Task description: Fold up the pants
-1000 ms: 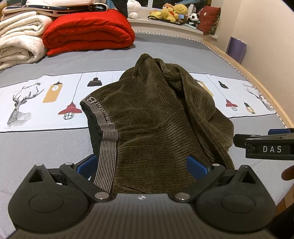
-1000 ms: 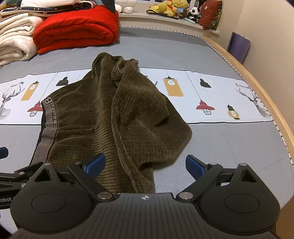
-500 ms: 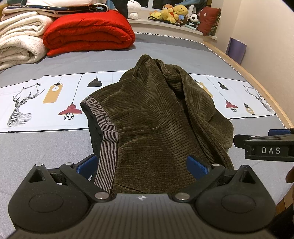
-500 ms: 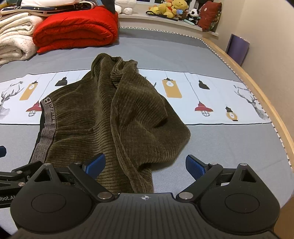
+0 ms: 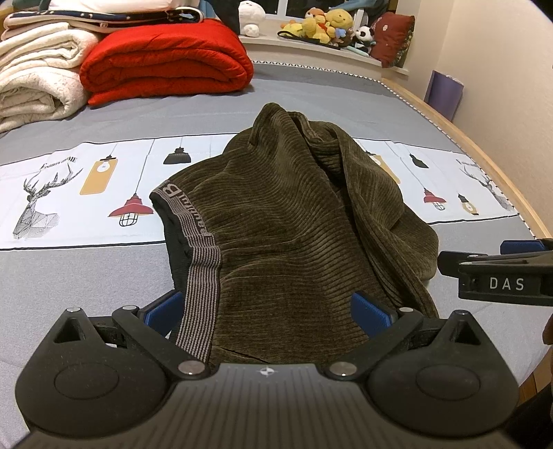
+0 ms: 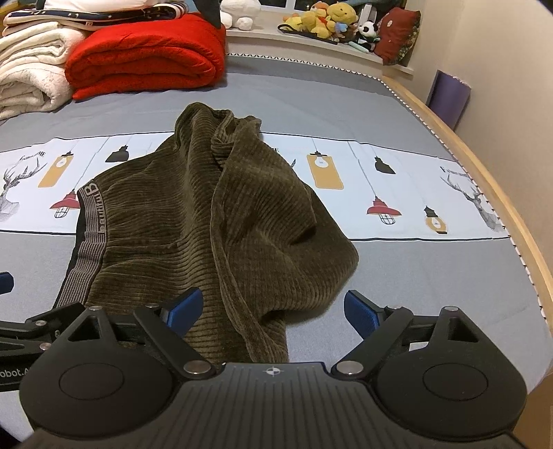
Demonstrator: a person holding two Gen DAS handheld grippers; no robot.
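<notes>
Dark olive corduroy pants lie crumpled in a heap on the bed, with a grey striped waistband running down the left side. They also show in the right wrist view. My left gripper is open, its blue pads on either side of the near edge of the pants by the waistband. My right gripper is open over the near right part of the heap, where a fold of cloth hangs toward me. Neither holds cloth.
The bed has a grey sheet with a white printed band. A folded red quilt and white blankets lie at the far left. Plush toys sit on the far ledge. The wooden bed edge runs along the right.
Both grippers have drawn back very slightly toward me. The pants have not moved and both grippers stay open.
</notes>
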